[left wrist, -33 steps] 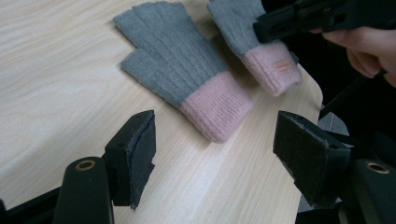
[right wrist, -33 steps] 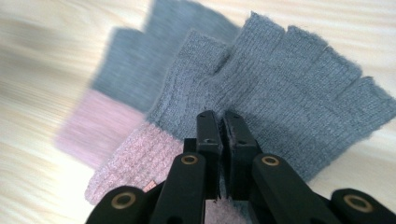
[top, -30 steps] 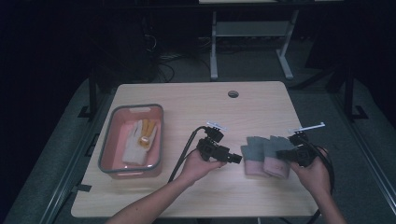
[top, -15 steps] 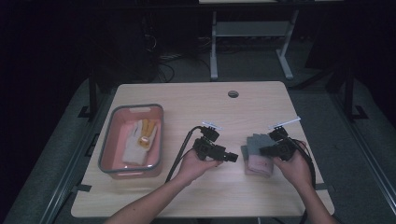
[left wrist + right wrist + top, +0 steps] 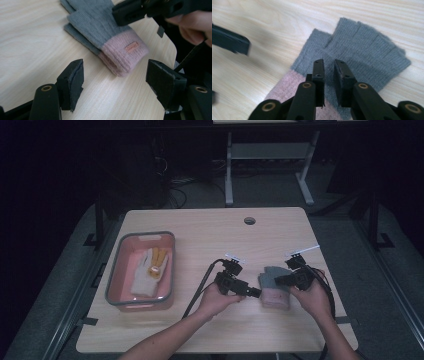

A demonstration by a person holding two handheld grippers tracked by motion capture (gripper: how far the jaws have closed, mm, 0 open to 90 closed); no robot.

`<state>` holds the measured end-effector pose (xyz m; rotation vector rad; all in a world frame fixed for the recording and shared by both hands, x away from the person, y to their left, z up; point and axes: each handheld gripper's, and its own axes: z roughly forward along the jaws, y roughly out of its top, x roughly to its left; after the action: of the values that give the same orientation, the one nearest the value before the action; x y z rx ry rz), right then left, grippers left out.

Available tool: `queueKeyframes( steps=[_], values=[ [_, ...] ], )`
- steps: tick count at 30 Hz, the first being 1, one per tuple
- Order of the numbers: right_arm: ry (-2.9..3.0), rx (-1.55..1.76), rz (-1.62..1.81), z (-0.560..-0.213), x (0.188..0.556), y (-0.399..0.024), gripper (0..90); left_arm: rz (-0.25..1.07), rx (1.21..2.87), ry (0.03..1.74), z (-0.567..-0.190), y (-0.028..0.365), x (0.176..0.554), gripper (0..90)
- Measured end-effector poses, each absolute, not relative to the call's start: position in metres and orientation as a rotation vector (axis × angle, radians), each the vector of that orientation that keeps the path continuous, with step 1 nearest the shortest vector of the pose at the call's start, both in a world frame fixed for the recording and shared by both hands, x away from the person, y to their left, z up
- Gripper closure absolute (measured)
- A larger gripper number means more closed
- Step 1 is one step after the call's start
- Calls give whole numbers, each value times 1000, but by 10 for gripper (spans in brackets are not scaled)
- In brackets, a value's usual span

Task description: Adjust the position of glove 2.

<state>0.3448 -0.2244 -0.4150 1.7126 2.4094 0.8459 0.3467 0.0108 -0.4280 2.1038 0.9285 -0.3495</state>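
Two grippers: you hold both over the near right of the table (image 5: 200, 227).
Tray: the grey-rimmed pink tray (image 5: 114, 277) sits at the left, a white glove (image 5: 148, 272) inside.
Gloves: the grey and pink gloves (image 5: 274, 287) lie stacked flat between your hands.
Left gripper (image 5: 254, 293): jaws wide, nothing between them, pointed at the pink cuffs.
Right gripper (image 5: 329, 65): jaws narrow, just eased apart, a thin empty gap above the grey knit.

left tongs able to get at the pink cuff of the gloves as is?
Probably yes. The left tongs stand open facing the pink cuff across bare table; the right tongs sit further up, over the grey part.
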Motion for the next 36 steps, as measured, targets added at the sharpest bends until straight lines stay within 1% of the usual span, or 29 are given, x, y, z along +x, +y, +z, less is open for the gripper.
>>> queueKeyframes(
  steps=[6,8,9,14,17,20,24,29,36],
  values=[
    [2364,1761,932,-411,342,-239,671,-390,2095,953,-434,1,348,325],
    [2345,1782,945,-411,342,-244,622,-419,2072,978,-437,-2,349,369],
    [2336,1804,965,-413,341,-248,609,-430,2070,982,-438,-3,349,375],
    [2306,1859,973,-422,338,-259,555,-429,2069,1043,-446,-9,350,368],
    [2293,1881,989,-426,336,-264,542,-449,2057,1050,-450,-13,349,365],
    [2281,1908,1032,-431,336,-269,517,-463,2052,1060,-452,-15,351,391],
    [2252,1943,1081,-436,335,-278,509,-478,2047,1075,-456,-17,351,396],
    [2229,1992,1120,-442,333,-284,517,-494,2041,1076,-459,-19,352,426],
    [2207,2026,1147,-452,333,-285,509,-535,2077,1077,-465,-24,351,409]
  ],
)
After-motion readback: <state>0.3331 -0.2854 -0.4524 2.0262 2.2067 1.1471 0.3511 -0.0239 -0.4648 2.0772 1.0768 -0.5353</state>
